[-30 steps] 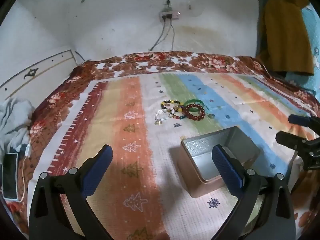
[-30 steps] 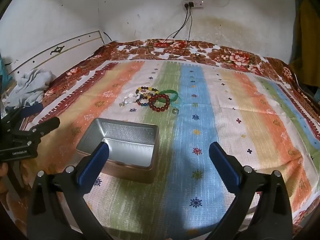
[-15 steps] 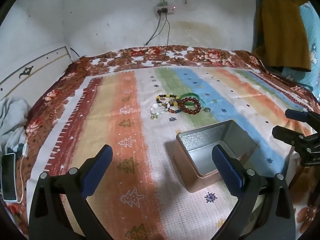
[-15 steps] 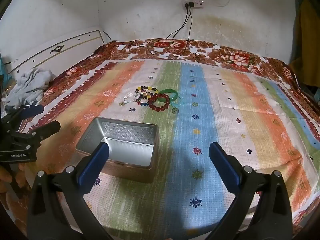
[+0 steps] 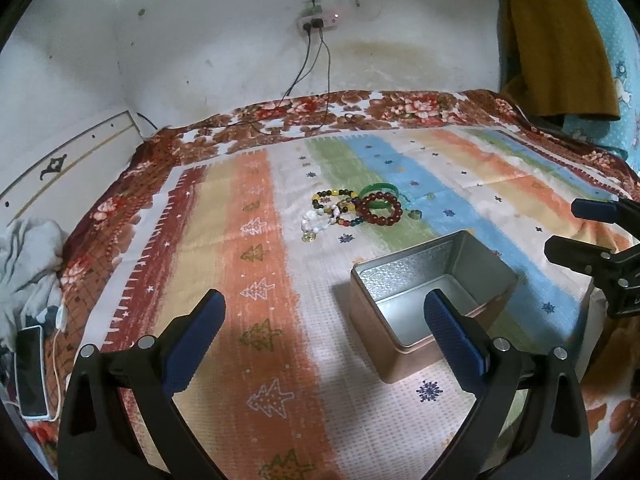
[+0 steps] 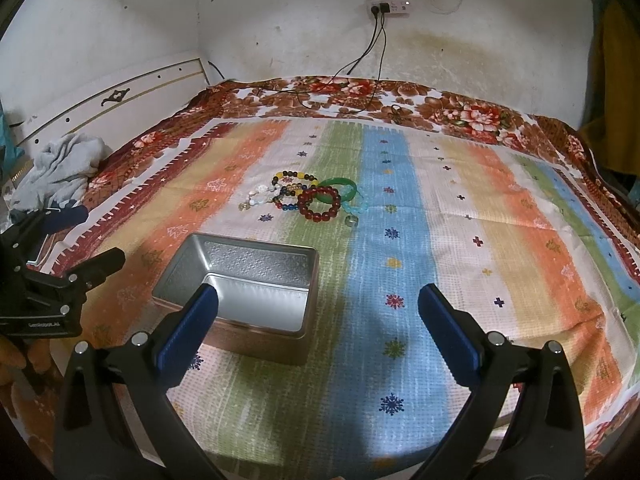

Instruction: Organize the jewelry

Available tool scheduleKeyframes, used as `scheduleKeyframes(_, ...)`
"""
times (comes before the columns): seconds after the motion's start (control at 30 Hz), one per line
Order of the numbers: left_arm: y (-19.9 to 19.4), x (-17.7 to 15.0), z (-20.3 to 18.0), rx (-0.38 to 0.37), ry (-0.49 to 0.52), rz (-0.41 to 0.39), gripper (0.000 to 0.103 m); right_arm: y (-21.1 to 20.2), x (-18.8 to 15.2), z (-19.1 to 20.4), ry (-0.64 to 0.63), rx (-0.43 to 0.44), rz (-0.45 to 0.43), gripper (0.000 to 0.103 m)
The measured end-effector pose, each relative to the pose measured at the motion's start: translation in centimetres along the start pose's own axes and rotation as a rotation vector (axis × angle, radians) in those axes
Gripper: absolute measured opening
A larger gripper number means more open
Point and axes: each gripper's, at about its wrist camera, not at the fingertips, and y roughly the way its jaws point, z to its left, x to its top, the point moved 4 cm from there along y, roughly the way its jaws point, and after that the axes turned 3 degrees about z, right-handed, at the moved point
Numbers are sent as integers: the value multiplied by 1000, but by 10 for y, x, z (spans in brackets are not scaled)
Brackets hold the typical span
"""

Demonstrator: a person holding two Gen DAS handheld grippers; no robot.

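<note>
Bed (image 6: pixel 500 248) under a striped blanket (image 5: pixel 256 264) fills both views; the floral border runs along the far edge by the wall and down the left side by the white headboard (image 6: pixel 120 92). Wide bare blanket to my right of the tin, out to the right-hand edge. Grey cloth (image 6: pixel 64 164) bunched at the left edge; a phone (image 5: pixel 30 372) on its cable lies near it.

Open metal tin (image 6: pixel 248 276), lid off, nothing inside, sits on the blanket near the front edge, between my two tools and closest to me. Clear strip of blanket between the tin and the jewelry.

My left hand-held gripper (image 5: pixel 322 312): jaws spread wide, nothing held, poised above the blanket with its right finger in line with the tin's near corner. My right hand-held gripper (image 6: pixel 318 308): jaws equally wide, nothing held, its left finger overlapping the tin's near wall in the view. Whether either touches the tin I cannot tell.

Jewelry cluster lies mid-bed, beyond the tin, well apart from both tools: dark red bead bracelet (image 6: pixel 319 203) overlapping the green bangle (image 6: pixel 340 190); multicoloured bead bracelet (image 6: pixel 294 182) just left; white bead bracelet (image 6: pixel 258 196) leftmost; pale blue bead bracelet (image 6: pixel 356 208) at the right. A small ring (image 6: pixel 351 221) sits alone just in front of the red beads.
</note>
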Motion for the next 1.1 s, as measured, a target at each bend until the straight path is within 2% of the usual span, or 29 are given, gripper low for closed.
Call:
scheduleKeyframes(0.5, 1, -2, 8, -20, -60, 19, 97, 0, 0, 2, -4, 1, 2, 98)
scheduleKeyframes(1.1, 2, -2, 7, -22, -57, 21, 97, 2, 0, 3, -4, 2, 4, 98)
